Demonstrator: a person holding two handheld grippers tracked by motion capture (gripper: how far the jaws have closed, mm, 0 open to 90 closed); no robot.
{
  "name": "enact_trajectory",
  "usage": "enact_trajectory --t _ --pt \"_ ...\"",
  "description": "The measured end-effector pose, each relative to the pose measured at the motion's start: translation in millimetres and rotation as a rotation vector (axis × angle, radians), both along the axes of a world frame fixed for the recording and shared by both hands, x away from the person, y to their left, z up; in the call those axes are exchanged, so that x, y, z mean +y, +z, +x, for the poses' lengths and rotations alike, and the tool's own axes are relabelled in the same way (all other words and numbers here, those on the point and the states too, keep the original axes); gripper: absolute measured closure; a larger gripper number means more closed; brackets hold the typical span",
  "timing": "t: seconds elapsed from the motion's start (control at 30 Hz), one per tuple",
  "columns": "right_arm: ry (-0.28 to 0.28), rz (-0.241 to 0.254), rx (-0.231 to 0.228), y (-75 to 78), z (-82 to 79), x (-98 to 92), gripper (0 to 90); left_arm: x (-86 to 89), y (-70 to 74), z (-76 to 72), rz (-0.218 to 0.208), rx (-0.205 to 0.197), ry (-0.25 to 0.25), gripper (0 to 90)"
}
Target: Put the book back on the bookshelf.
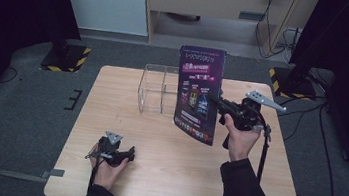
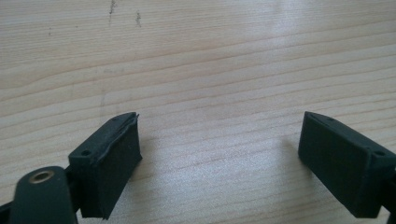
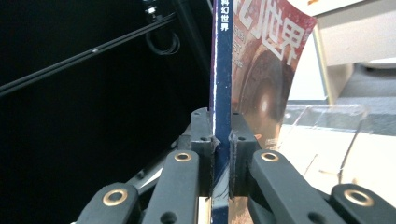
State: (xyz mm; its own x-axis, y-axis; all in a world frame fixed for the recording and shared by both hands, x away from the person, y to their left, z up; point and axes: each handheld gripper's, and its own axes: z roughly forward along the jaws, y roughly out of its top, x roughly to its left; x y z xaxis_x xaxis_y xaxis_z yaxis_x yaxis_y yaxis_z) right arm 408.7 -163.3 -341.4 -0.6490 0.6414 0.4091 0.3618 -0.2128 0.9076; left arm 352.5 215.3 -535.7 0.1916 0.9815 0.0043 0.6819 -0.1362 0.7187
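Between clamped right-gripper (image 3: 219,154) jaws, magazine (image 3: 222,70).

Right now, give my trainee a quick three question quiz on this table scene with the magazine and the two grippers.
1. True or false: the right gripper is shut on the magazine.
2. What is between the left gripper's open jaws? A) a pen B) nothing, just bare table C) the magazine
3. What clear thing stands just left of the magazine in the high view?

Key: 1 true, clamped at the spine. 2 B. 3 The clear acrylic holder.
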Motion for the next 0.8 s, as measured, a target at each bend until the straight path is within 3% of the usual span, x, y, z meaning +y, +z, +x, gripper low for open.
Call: enact_trajectory --t 0.5,0.8 --pt "-0.093 -0.033 -0.046 5.6 25.1 -4.7 84.4 0.0 -0.1 0.4 0.002 0.002 0.003 9.5" --pt "-0.139 -0.041 -0.038 1.8 45.3 -3.4 84.4 -0.1 -0.1 0.5 0.002 0.002 0.002 9.2"
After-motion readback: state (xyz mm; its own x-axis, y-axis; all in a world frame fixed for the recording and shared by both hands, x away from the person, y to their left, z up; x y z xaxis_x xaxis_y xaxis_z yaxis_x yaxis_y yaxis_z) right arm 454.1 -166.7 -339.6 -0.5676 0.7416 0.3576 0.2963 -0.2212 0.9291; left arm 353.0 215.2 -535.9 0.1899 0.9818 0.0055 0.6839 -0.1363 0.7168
